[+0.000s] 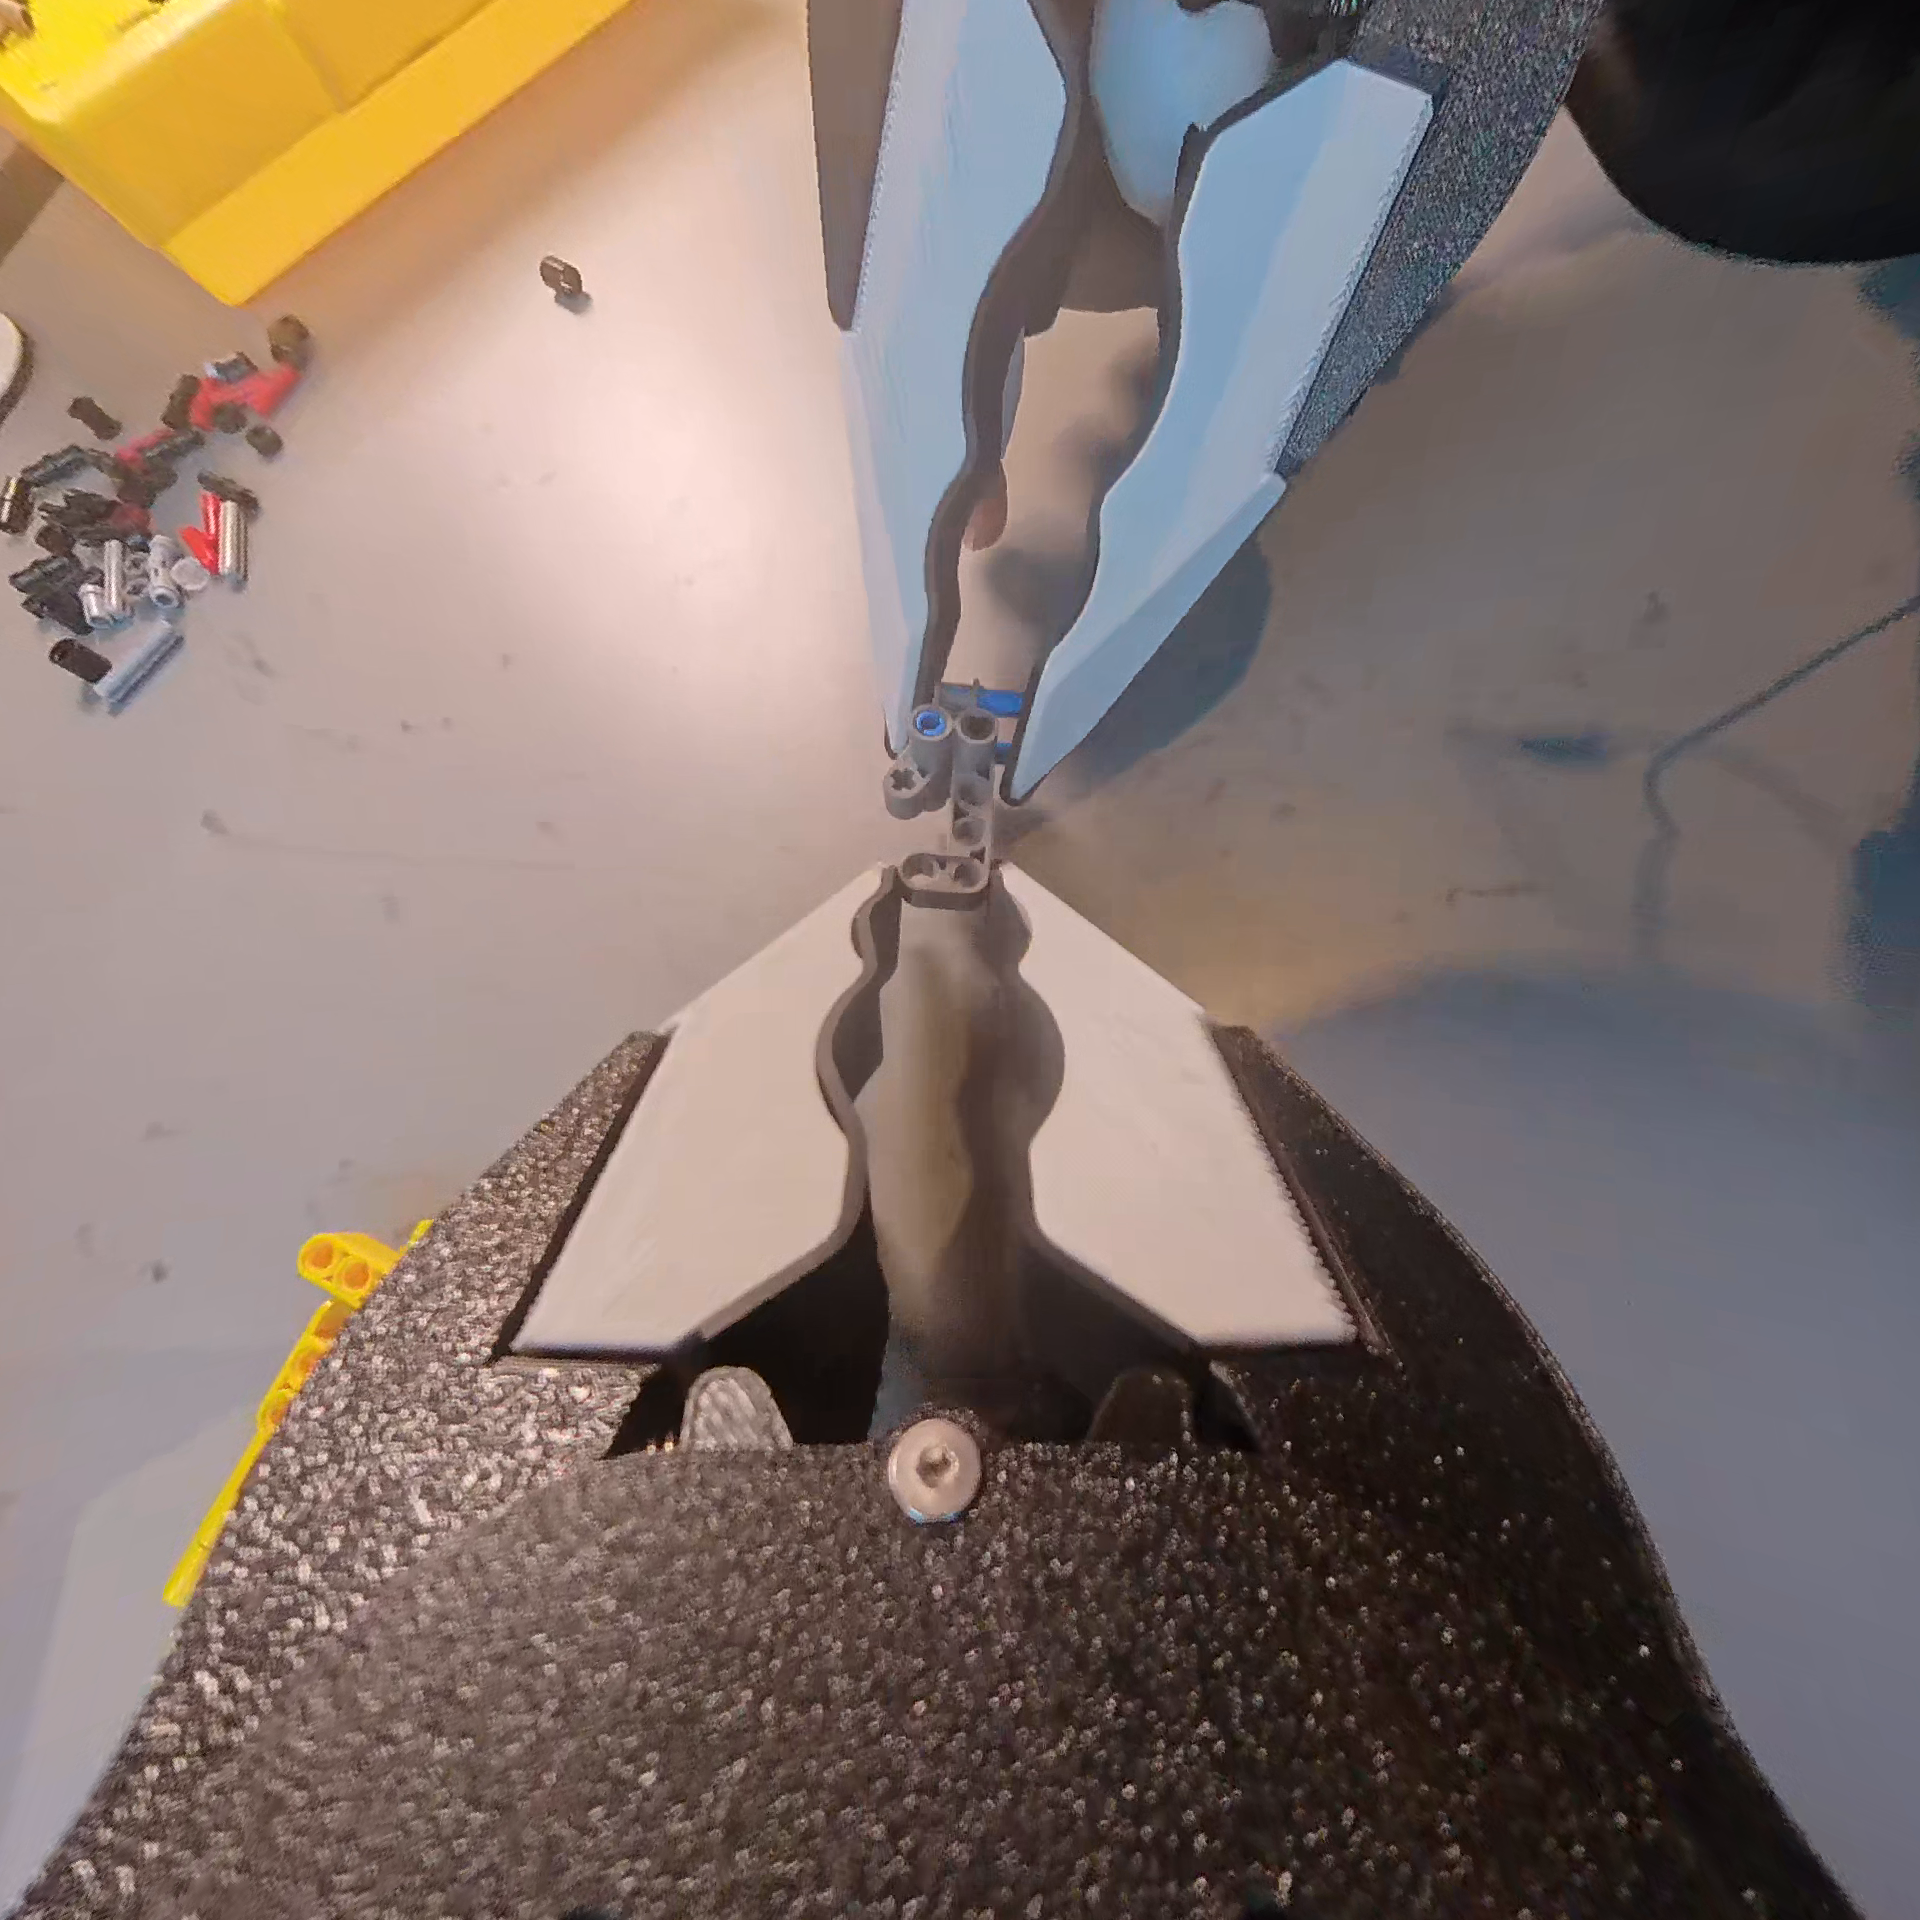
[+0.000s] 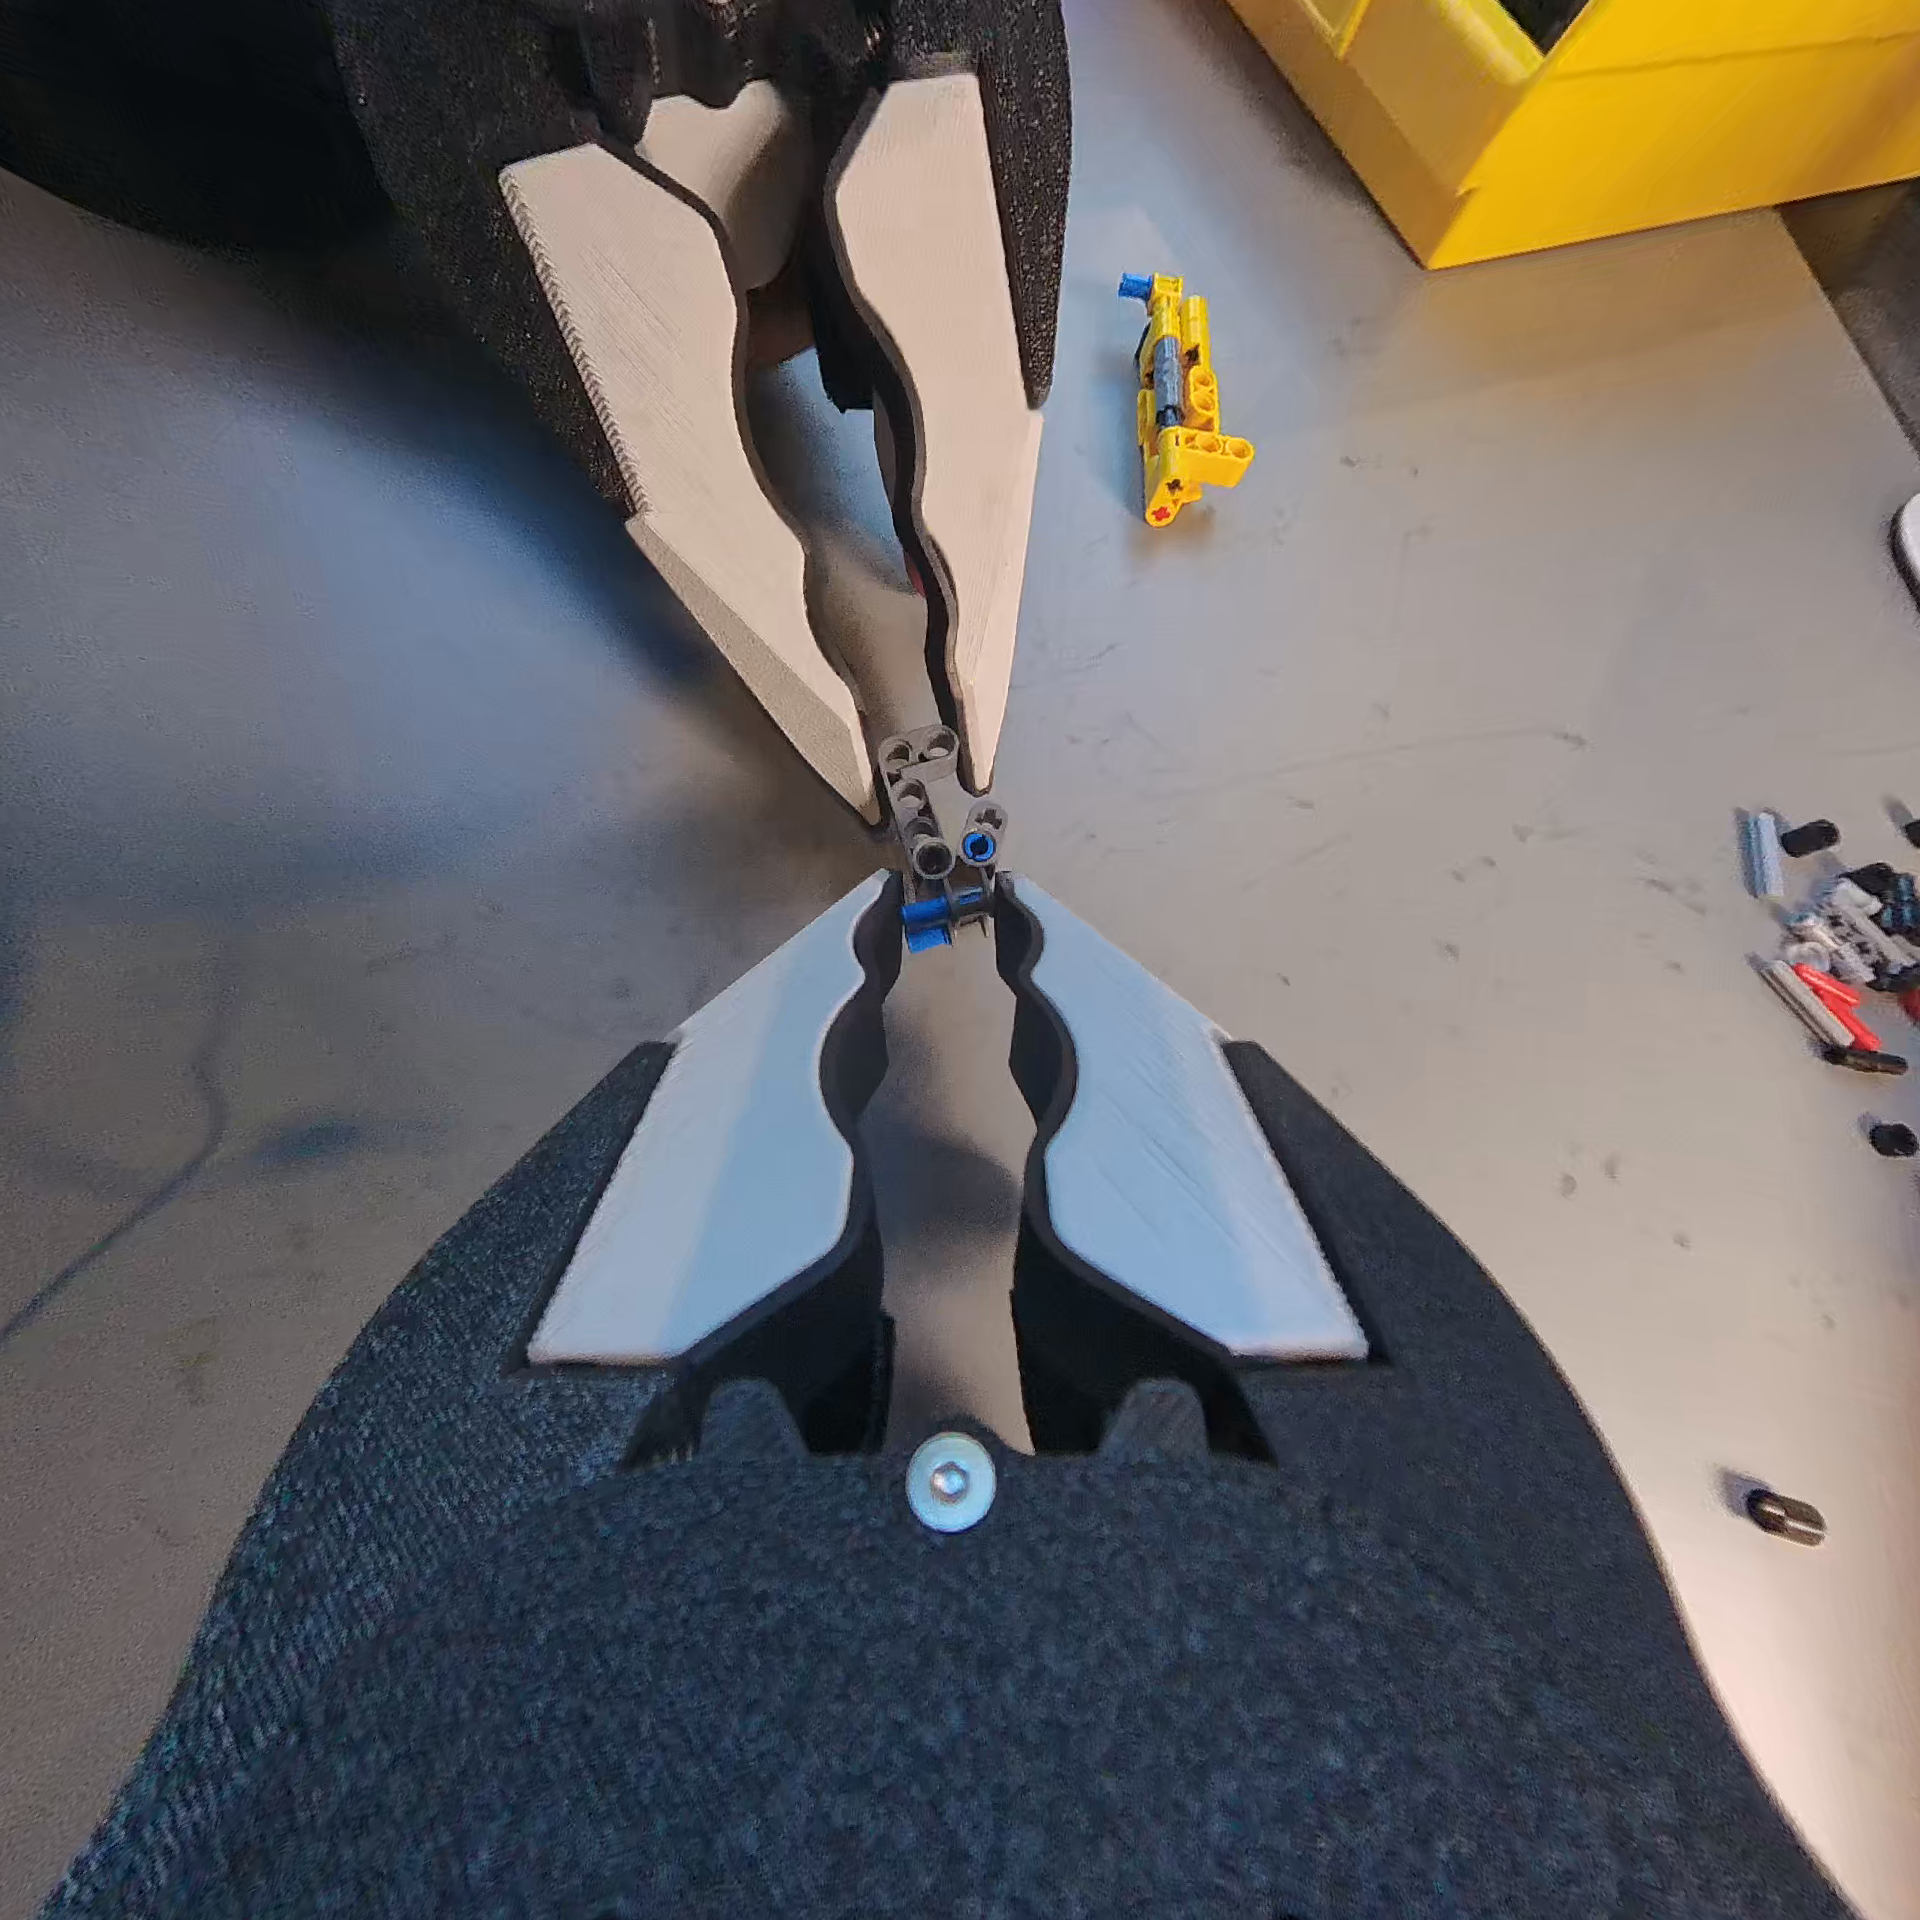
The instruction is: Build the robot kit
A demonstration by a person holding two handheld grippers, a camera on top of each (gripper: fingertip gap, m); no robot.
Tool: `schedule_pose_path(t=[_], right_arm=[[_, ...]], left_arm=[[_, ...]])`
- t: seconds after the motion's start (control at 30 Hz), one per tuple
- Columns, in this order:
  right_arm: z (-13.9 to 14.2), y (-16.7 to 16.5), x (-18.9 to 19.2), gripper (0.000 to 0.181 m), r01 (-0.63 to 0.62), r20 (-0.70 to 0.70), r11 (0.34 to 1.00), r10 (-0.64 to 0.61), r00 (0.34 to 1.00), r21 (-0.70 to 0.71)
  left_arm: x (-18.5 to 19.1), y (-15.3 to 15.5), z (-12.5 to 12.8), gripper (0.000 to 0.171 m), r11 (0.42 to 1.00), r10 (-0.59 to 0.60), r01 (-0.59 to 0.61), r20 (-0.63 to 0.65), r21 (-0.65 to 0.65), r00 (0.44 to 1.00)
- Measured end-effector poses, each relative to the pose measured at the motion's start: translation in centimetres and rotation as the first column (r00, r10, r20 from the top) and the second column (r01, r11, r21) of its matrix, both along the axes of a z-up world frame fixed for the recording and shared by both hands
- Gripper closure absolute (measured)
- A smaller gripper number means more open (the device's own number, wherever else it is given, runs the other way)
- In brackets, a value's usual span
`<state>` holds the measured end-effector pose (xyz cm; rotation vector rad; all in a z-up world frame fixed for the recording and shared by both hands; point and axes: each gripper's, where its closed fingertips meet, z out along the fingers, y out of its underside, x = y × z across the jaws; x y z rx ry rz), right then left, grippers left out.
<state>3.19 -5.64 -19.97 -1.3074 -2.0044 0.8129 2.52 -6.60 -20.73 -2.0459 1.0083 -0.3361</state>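
Grey plastic, studded with pin holes, makes up the small beam assembly (image 1: 951, 795) that both tools share above the grey table (image 1: 520, 935). The left gripper (image 1: 943, 878) has its jaws narrowed onto the near end of the assembly, and the right gripper (image 1: 961, 764) pinches the far end, where a blue pin (image 2: 928, 920) sits between its fingertips. The two come at it tip to tip from opposite sides, so each steadies one end, seemingly so that one part can be worked against the other. Well off to the left gripper's left lie loose black, red and grey parts (image 1: 135, 520), with a yellow box (image 1: 260, 135) beyond them. In the right wrist view, a yellow built piece (image 2: 1184, 400) lies beyond the right gripper's tips and to their right, near the left gripper's flank.
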Motion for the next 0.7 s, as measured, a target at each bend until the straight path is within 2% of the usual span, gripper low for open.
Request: schedule_pose_path(t=[0.13, 0.33, 0.47, 0.57, 0.7], right_arm=[[-0.6, 0.1, -0.1, 0.165, 0.012, 0.019, 1.000, -0.012, 1.000, 0.014], [-0.7, 0.3, -0.1, 0.164, 0.036, 0.019, 0.999, -0.036, 0.999, 0.026], [-0.3, 0.4, -0.1, 0.162, 0.055, -0.001, 0.997, -0.056, 0.998, -0.047], [0.6, 0.6, 0.1, 0.155, 0.041, -0.041, 0.993, -0.046, 0.998, -0.108], [6.0, 2.7, -0.4, 0.148, 0.062, -0.292, 0.976, -0.123, 0.948, -0.207]], left_arm=[[-0.1, 0.0, -0.7, 0.157, 1.000, 0.006, -0.006, -0.054, -0.002, 0.999], [-0.2, 0.0, -0.8, 0.156, 1.000, 0.023, -0.024, -0.045, -0.016, 0.999], [-0.4, 0.0, -0.6, 0.146, 1.000, 0.031, -0.031, -0.047, -0.003, 0.998], [-0.7, -0.3, 0.7, 0.145, 0.999, 0.044, -0.044, 0.034, 0.022, 0.998], [-2.1, 0.5, 4.6, 0.137, 0.985, 0.107, -0.137, 0.248, 0.105, 0.963]])
